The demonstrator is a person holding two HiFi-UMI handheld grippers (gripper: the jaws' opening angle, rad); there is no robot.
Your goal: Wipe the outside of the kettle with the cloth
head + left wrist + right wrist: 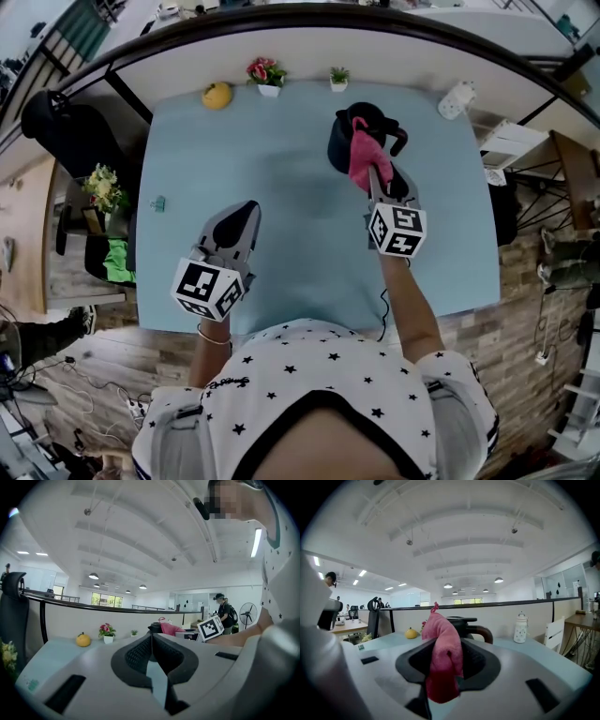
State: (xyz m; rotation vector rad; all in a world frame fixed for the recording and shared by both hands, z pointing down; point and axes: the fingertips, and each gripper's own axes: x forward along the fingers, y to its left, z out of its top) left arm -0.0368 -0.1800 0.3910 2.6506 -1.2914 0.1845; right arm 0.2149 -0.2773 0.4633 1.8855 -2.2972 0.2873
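The cloth (pixel 442 654) hides much of the kettle (pixel 461 624).

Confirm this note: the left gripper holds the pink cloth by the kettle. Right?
No, it is the right gripper that holds the pink cloth by the kettle. The right gripper view shows its jaws shut on the cloth.
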